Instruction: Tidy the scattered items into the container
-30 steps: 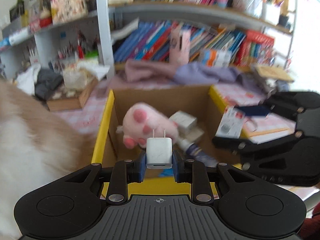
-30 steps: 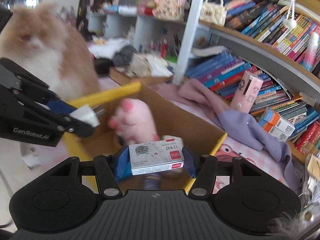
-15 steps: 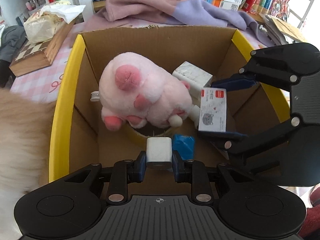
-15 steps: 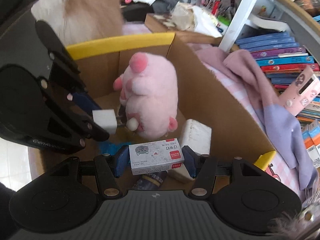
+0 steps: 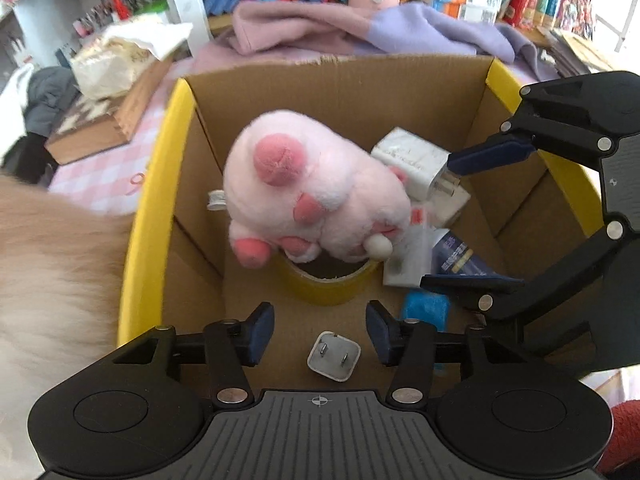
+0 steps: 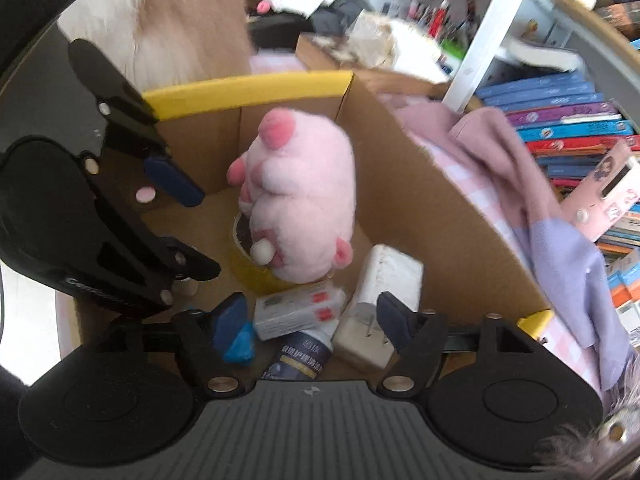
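Charger cube (image 5: 334,356), white with its prongs up, sits low centre in the left wrist view, loose between the left tool (image 5: 320,334) pads; those jaws are opening and press on nothing. Right tool (image 6: 308,320) is opening too, low centre in its own view, with the small red-and-white box (image 6: 298,310) lying free just past its pads, beside a big white adapter (image 6: 380,300) and a dark blue tube (image 6: 300,358). Cardboard box (image 5: 340,92) with yellow rims holds it all. Pink plush (image 5: 316,190) fills the middle, perched on a yellow tape roll (image 5: 328,286). Bare floor shows only along the near wall. Orange fur (image 5: 52,280) crowds the left rim; a lilac cloth (image 5: 360,28) drapes behind.
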Available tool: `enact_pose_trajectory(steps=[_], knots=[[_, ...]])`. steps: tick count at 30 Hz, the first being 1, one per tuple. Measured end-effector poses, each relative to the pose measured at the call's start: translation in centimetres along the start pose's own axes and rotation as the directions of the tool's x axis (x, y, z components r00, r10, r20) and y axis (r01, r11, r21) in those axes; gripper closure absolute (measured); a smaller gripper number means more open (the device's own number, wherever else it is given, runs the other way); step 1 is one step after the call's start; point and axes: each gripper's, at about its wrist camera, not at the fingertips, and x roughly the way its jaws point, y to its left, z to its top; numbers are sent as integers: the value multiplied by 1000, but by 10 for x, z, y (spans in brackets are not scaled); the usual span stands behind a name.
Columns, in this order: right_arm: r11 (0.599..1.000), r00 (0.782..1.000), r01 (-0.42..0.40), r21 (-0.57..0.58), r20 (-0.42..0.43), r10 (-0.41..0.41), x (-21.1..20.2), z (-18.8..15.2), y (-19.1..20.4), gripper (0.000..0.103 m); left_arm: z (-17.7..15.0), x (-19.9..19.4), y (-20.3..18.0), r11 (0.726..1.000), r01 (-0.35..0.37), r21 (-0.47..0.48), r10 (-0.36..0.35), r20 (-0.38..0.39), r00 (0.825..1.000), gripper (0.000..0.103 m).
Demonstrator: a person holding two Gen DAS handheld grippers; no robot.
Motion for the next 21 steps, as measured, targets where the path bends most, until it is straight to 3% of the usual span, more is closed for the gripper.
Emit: enact_pose_trajectory(steps=[4,8,11,17,21], knots=[[993,990,105,52,85,-109,-30,-5,-1,25,-5,-33,-3,999,-45,-26,48,118,992,33],[958,948,223,181,188,-256,-76,-18,0,24,-12,-73,-2,995,9,-104,18,264,964,26],[915,908,276,294,233,-349,-109,-33,8,23,-22,-100,-6,989,9,-150,47,365,930,26],[844,815,383,375,293,-499,-156,-68,52,22,-66,-139,-32,985,-75,-155,148,534,833,22],[793,765,428,433,293,-573,-178,-88,82,22,-96,-158,-49,985,-118,-125,168,565,808,16]])
